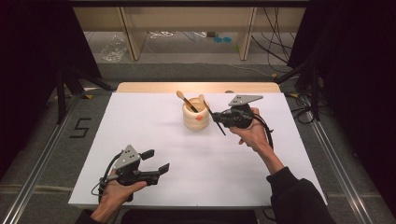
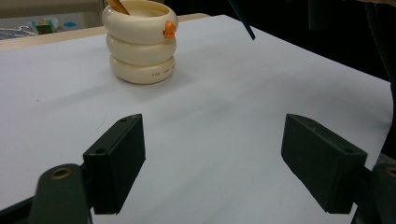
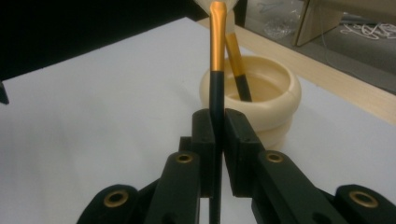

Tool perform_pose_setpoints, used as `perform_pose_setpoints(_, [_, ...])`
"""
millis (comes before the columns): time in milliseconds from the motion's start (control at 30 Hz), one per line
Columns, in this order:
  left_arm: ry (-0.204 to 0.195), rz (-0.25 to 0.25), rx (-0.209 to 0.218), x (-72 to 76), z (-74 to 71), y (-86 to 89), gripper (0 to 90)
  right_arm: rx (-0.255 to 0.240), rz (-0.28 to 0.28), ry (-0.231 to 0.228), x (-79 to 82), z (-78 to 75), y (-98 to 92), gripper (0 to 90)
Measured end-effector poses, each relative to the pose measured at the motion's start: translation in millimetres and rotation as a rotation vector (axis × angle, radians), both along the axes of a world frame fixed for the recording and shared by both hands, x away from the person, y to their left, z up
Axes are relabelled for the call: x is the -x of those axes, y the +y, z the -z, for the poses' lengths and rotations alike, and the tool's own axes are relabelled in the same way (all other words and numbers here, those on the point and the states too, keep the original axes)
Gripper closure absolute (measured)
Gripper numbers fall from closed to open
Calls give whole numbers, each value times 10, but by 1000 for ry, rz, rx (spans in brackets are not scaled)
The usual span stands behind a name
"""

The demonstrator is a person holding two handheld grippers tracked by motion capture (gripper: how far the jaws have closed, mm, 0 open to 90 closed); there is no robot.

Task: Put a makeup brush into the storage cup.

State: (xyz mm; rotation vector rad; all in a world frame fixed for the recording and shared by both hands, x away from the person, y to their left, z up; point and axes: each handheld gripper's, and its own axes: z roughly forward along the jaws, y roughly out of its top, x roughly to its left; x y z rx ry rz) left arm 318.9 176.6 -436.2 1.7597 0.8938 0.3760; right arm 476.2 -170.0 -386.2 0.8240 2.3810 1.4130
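While the white counter (image 1: 154, 140) takes up the middle of the high view, w/ a bare wood strip along its far edge, the cream ringed pot (image 1: 195, 116) stands a bit above frame centre, upright, an orange spot on its side. In the left tool view the same pot (image 2: 140, 44) sits upper left, well apart from the jaws.

Left tool (image 1: 155, 161) is at lower left of the high view, held in a hand just over the counter, jaws spread wide w/ nothing between them; the left tool view confirms bare counter between both pads.

Right tool (image 1: 218, 117) sits right of centre in the high view, just beside the pot's right side. Its jaws are pressed together, pinching the black handle of a brush (image 3: 217, 70); the brush has a gold ferrule, runs up toward the top of the right tool view, and its head is cut off by the frame edge. In the high view the handle's lower end pokes down below the tool.

A second brush (image 3: 237, 65), same black/gold build, leans inside the pot.
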Motion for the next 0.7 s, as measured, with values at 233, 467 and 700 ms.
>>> perform_pose_setpoints(233, [3, -3, -1, -2, -1, 10, 215, -37, 15, -47, -107, -77, 53, 835])
perform_pose_setpoints(467, [2, -4, -3, -7, 1, 14, 215, -64, 34, -74, -218, -125, 96, 834])
perform_pose_setpoints(700, [-6, 4, -6, -15, 2, 23, 216, -83, 33, -72, -326, -172, 164, 834])
